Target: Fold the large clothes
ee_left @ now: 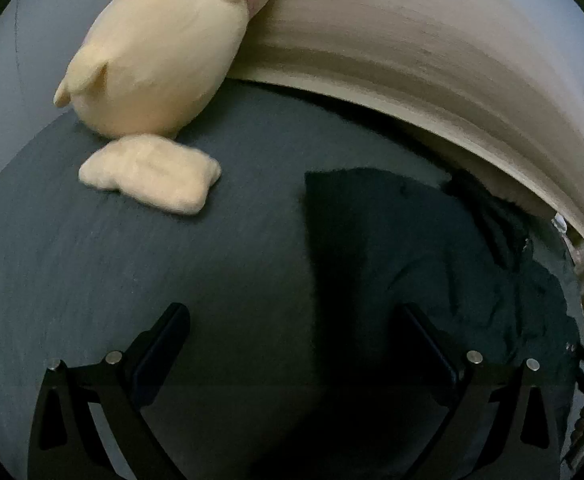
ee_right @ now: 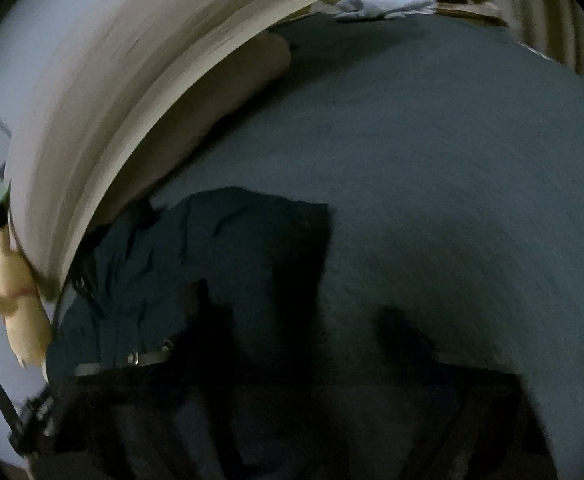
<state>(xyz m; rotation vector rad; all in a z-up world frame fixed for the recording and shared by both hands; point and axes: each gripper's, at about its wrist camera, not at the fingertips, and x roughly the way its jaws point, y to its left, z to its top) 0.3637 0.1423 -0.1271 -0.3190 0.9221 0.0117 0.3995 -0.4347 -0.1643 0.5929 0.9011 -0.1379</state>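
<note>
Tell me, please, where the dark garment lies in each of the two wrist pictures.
Left wrist: the dark garment lies right of centre, on the grey bed cover.
Right wrist: the dark garment lies left of centre, on the same cover.
Shared landmark: the beige headboard just behind it.

Open grey-blue bed surface ahead of and between the spread fingers of the left claw, unobstructed up to the cream plush toy and its detached-looking flat piece at upper left. Blocked along the far side by the curved pale headboard. Dark folded garment bunched against that headboard at right. In the right wrist view, broad free bedding to the right; white cloth at the far edge.
</note>
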